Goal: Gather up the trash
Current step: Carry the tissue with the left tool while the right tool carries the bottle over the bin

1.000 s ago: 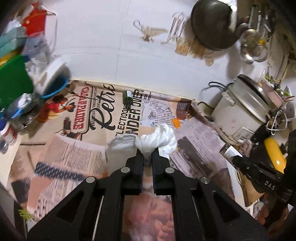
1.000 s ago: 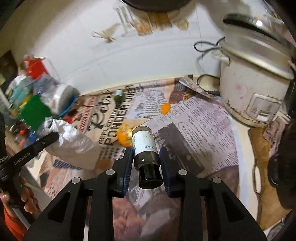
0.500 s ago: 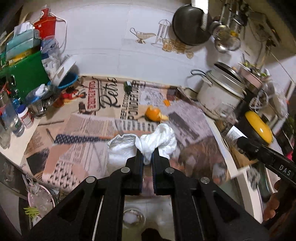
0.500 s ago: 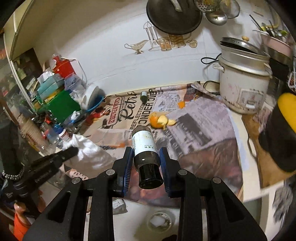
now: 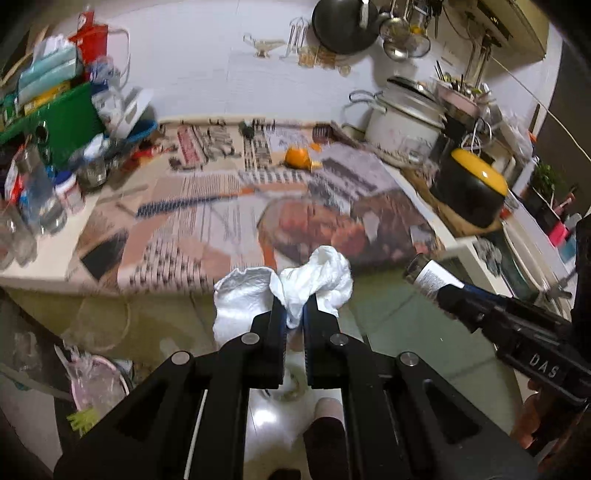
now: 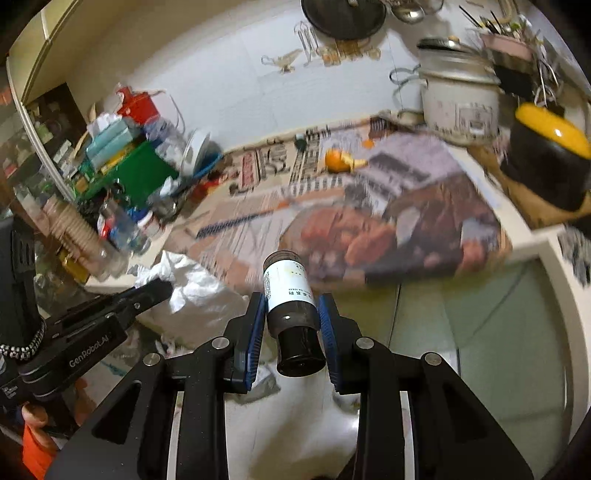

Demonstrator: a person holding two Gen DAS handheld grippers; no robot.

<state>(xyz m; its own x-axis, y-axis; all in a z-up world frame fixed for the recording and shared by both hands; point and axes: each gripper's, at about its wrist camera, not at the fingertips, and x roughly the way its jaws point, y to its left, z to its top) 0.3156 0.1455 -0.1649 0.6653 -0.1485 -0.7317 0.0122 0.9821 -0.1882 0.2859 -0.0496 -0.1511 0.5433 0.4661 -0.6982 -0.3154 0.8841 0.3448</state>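
My left gripper (image 5: 294, 314) is shut on a crumpled white plastic bag (image 5: 314, 277) and holds it in the air in front of the counter edge, over the floor. It also shows in the right wrist view (image 6: 147, 291) with the bag (image 6: 192, 280). My right gripper (image 6: 291, 314) is shut on a dark bottle with a white label (image 6: 290, 295), also held off the counter; the bottle shows in the left wrist view (image 5: 430, 277). An orange peel (image 5: 297, 157) and a small dark bottle (image 5: 245, 129) lie on the newspaper-covered counter (image 5: 221, 221).
A white rice cooker (image 5: 402, 118) and a black pot with a yellow lid (image 5: 472, 192) stand at the counter's right. Boxes, jars and a green container (image 5: 55, 122) crowd the left. A pan (image 5: 345, 26) hangs on the wall. A plastic-lined bin (image 5: 96, 384) stands on the floor at lower left.
Both grippers have pulled back from the counter and out over the floor, still holding the bag and the bottle. The counter now lies farther away in both views.
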